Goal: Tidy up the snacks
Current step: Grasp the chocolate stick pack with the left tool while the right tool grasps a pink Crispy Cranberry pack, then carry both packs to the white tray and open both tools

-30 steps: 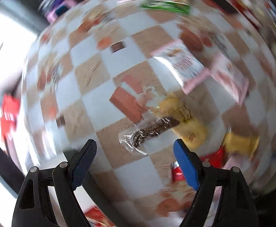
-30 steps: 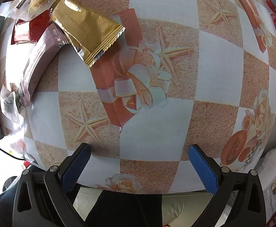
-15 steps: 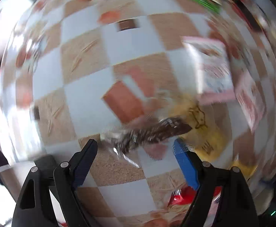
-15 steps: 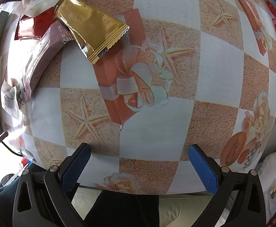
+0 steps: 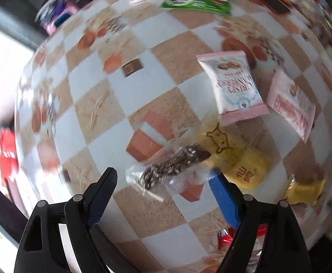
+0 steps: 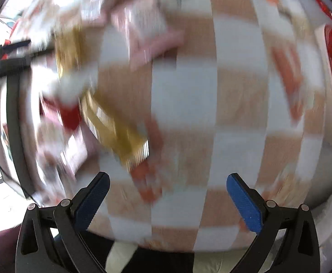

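Just ahead of open left gripper (image 5: pixel 164 190): clear-wrapped dark snack bar (image 5: pixel 172 166), untouched.

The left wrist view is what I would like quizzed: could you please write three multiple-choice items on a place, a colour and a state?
1. Where does the clear-wrapped dark snack bar lie?
A. just ahead, between the left gripper's fingers
B. on the green packet
C. off the table

2. What colour edges the white biscuit packet?
A. blue
B. pink
C. black

3. How do the left gripper's jaws stand?
A. shut on the bar
B. shut, empty
C. open

Answers: 1 A, the bar sits between the fingertips; 2 B, pink border; 3 C, the pads stand apart.
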